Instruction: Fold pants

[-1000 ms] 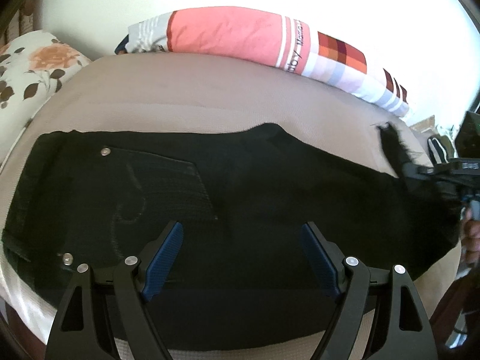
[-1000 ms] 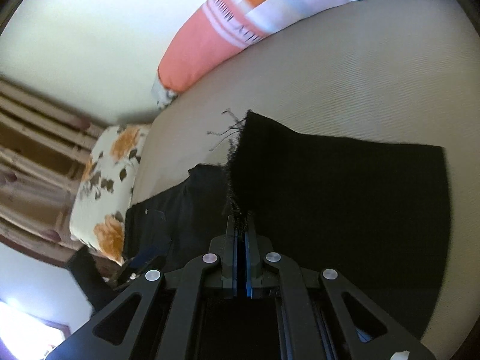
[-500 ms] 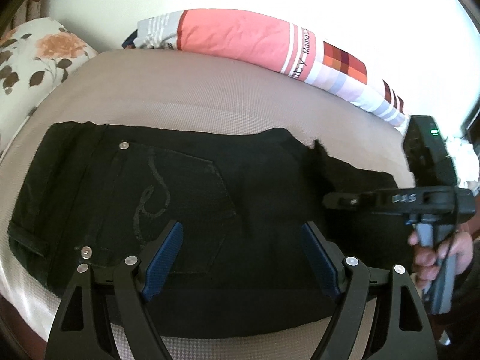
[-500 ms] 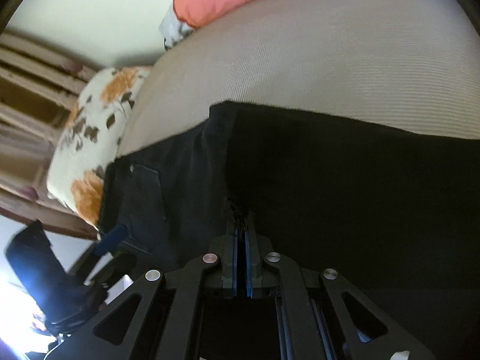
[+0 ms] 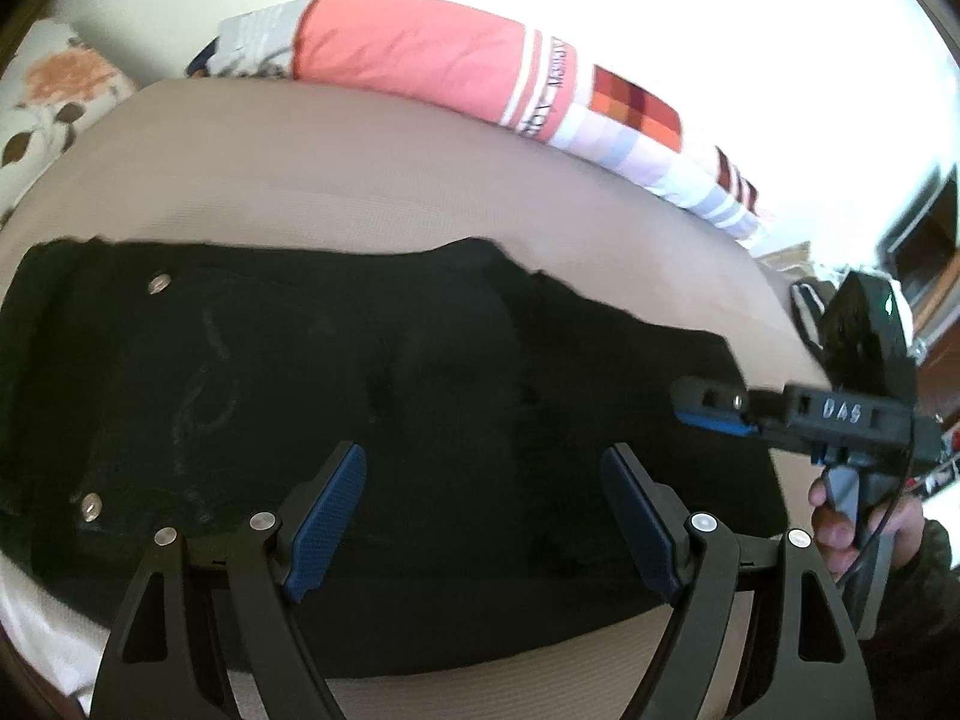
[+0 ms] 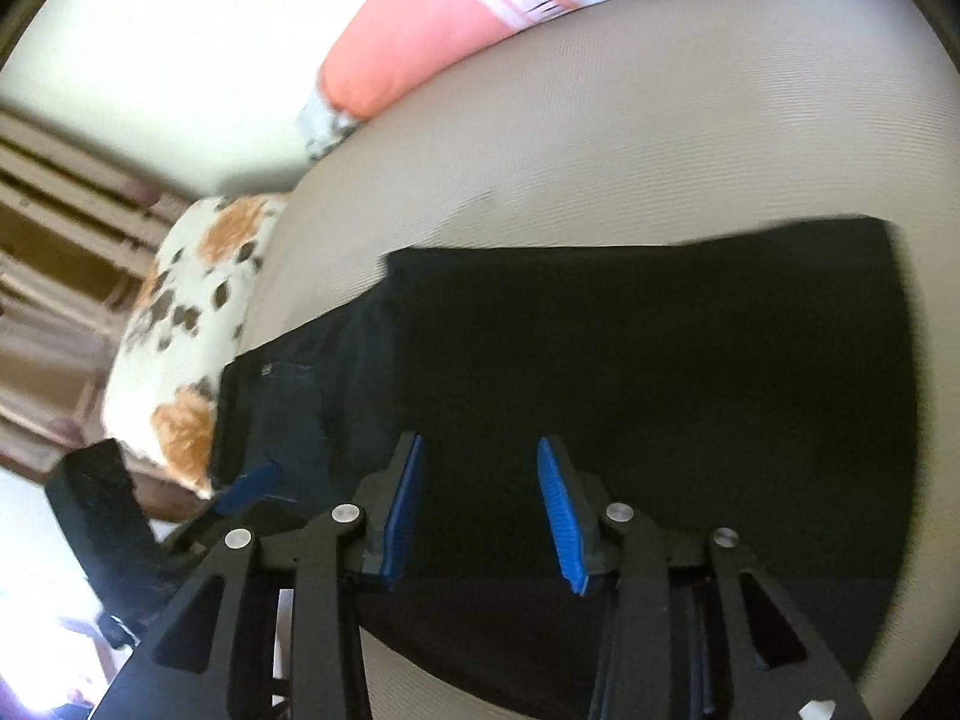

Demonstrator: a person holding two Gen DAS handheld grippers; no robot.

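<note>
one pair of black pants (image 5: 372,396) lies flat across the beige bed (image 5: 372,180), its leg end folded back over itself so the right part sits as a doubled layer. in the left wrist view the waist end with a back pocket and two metal rivets (image 5: 158,283) sits to the left. the left gripper (image 5: 483,492) hovers over the near edge of the pants with its blue-padded fingers (image 5: 327,510) spread wide and nothing between them. the right gripper (image 6: 480,510) is over the folded layer, its fingers (image 6: 555,516) parted with a clear gap, holding nothing; in the left wrist view it shows from the side at the right end of the pants (image 5: 714,411), gripped by the person's right hand (image 5: 840,516). beyond the pants, a pink striped pillow (image 5: 420,54) runs along the far edge of the bed by the wall. near the waist end of the pants sits a floral pillow (image 6: 180,312).
</note>
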